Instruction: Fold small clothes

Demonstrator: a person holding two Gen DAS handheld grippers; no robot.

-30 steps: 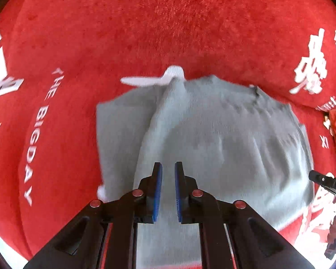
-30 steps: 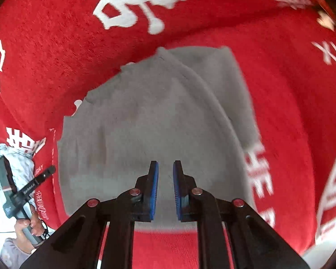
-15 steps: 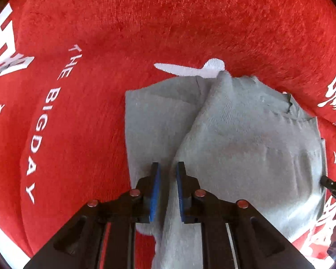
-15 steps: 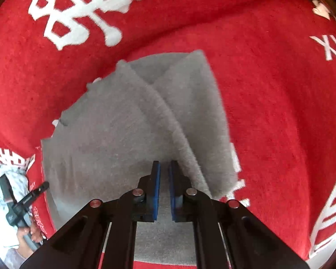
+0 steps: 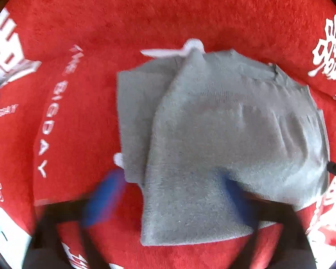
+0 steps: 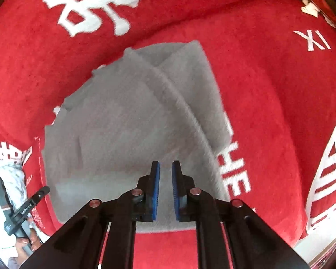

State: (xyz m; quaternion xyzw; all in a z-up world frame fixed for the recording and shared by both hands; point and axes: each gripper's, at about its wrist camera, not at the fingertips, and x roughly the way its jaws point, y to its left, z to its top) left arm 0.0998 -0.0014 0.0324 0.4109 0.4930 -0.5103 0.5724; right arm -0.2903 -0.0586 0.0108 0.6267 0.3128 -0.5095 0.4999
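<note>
**Garment lies folded on red cloth, left jaws sprung wide**

Garment (image 5: 224,134): a small grey knit piece, fuzzy on its surface, lying flat on the red cloth (image 5: 145,18) that covers the whole work surface. One side is folded over the body, so a long diagonal fold edge runs from its far tip down toward the near hem, with a narrower under-layer showing to the left of that edge in the left wrist view. A sleeve-like flap juts toward the camera at the bottom. A few soft wrinkles cross the right part. The far edge looks notched, as at a neckline.

The left gripper (image 5: 168,199) points down over the near flap. Its jaws have just been opening and now stand wide, the blue pads (image 5: 103,199) blurred; the flap lies between them, and neither pad presses on it.

The right gripper (image 6: 165,190) hangs over the garment's near part in its own view, jaws nearly together with only a narrow gap, no fabric caught between them.

White lettering (image 5: 56,116) and large white characters (image 6: 105,6) are printed on the cloth around the garment.
</note>
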